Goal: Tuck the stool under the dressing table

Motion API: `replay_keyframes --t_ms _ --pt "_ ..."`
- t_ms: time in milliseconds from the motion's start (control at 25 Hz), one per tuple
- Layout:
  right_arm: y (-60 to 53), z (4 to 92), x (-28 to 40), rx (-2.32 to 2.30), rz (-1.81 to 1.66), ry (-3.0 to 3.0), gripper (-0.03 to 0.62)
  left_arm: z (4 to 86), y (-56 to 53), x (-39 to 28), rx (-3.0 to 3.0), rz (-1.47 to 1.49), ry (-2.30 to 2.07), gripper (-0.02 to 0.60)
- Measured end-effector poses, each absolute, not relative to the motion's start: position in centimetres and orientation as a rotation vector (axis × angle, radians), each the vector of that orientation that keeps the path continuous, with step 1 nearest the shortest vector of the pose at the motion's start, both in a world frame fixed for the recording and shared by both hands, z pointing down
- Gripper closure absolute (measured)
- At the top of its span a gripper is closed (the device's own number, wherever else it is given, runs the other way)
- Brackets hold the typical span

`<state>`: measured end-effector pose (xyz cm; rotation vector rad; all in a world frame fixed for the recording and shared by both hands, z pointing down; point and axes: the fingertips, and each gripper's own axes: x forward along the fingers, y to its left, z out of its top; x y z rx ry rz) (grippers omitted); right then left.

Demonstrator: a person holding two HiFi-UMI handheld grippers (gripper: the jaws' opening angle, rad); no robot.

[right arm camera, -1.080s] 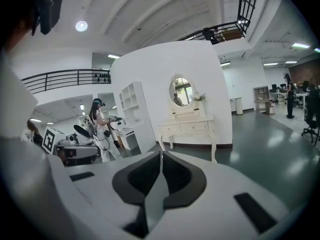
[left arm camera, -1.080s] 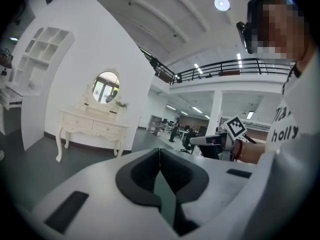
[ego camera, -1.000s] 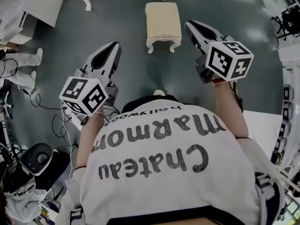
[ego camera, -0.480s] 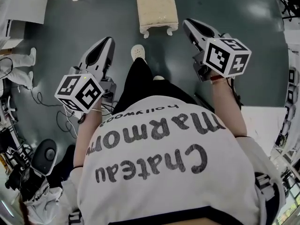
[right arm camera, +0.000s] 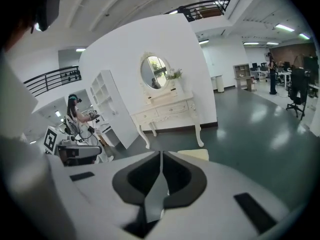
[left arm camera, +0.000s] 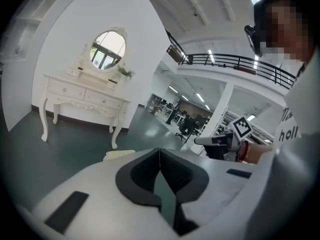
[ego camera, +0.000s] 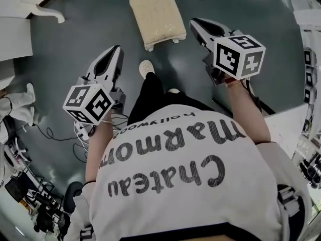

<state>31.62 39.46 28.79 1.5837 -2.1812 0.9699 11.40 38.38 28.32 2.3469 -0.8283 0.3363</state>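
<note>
Stool [ego camera: 157, 16] not yet touched: the left gripper [ego camera: 116, 51] and right gripper [ego camera: 195, 24] both have their jaws pressed together on nothing. The right one hangs just beside the stool's near corner; the left sits farther back, near the person's shoe [ego camera: 146, 68]. The stool stands on the dark floor [ego camera: 90, 29], well apart from the dressing table [left arm camera: 85, 96] by the white wall. Closed jaws can only shove, so pushing at 1 corner could spin or tip the stool, sending it skewed into a table leg.

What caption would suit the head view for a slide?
A person faces the cream stool, left gripper and right gripper both shut, empty.
</note>
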Motion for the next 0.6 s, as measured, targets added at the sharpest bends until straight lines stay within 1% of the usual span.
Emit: replay_keyframes --t_ms 240,400,600 --pt "33.7 31.5 31.0 1.563 1.024 -2.113 0.559 30.8 31.4 12.9 2.329 0.413 -0.729 0.558" --pt "30.2 35.3 31.1 1.578 1.074 -2.017 0.559 35.0 27.5 13.7 2.298 0.568 -0.651 0.558" --pt "31.4 41.7 33.2 1.630 1.234 -1.860 0.559 40.8 27.4 15.3 2.189 0.663 -0.522 0.558"
